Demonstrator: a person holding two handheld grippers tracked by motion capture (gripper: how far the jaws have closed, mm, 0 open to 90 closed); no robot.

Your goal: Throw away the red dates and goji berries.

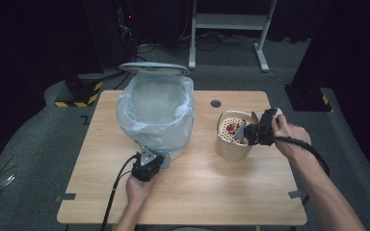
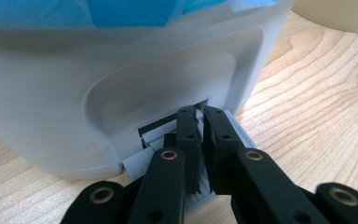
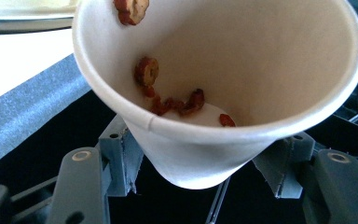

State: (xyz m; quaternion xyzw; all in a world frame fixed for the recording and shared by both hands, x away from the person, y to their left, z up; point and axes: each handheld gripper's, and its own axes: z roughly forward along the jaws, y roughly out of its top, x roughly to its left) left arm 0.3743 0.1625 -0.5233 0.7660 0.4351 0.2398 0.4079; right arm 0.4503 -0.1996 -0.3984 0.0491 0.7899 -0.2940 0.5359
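Observation:
A white pedal bin [image 1: 156,113] lined with a blue bag stands on the table, its lid [image 1: 154,68] raised. My left gripper [image 1: 163,161] is at the bin's base. In the left gripper view its jaws [image 2: 200,112] are shut and rest on the ribbed white pedal [image 2: 137,163] under the bin's front [image 2: 121,70]. My right gripper [image 1: 244,131] is shut on a white paper cup [image 3: 261,60], tipped over a beige pot [image 1: 231,147]. Red dried slices [image 3: 175,105] lie in the cup and one slice [image 3: 131,10] is at its lip. More red pieces [image 1: 231,127] lie in the pot.
The wooden table [image 1: 197,192] has bare room in front of the bin and the pot. A round grommet [image 1: 216,103] sits near its far edge. A white desk frame [image 1: 231,21] and cables are on the floor behind.

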